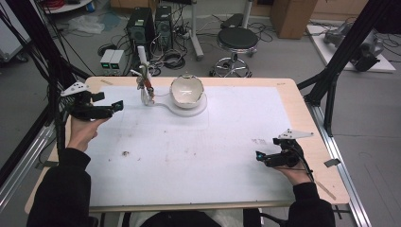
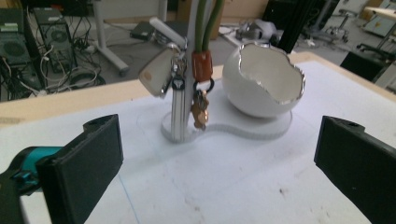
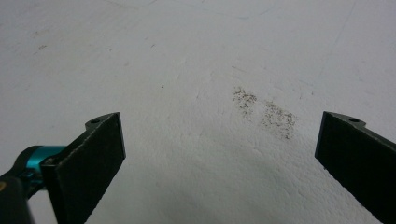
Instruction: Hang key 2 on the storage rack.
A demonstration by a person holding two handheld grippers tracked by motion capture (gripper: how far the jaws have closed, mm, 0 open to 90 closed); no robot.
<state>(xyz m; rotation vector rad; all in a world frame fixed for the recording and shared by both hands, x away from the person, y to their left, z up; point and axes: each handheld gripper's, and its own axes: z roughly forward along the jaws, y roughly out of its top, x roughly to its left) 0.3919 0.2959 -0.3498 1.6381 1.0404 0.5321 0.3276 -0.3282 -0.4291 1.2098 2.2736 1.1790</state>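
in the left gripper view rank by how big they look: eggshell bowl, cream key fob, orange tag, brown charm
1. eggshell bowl
2. cream key fob
3. orange tag and brown charm: look about alike, so unranked.

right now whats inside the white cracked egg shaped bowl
The white eggshell-shaped bowl shows a bare, glossy white inner wall through its jagged opening. Its bottom is covered by the front rim, so anything lying there cannot be seen.
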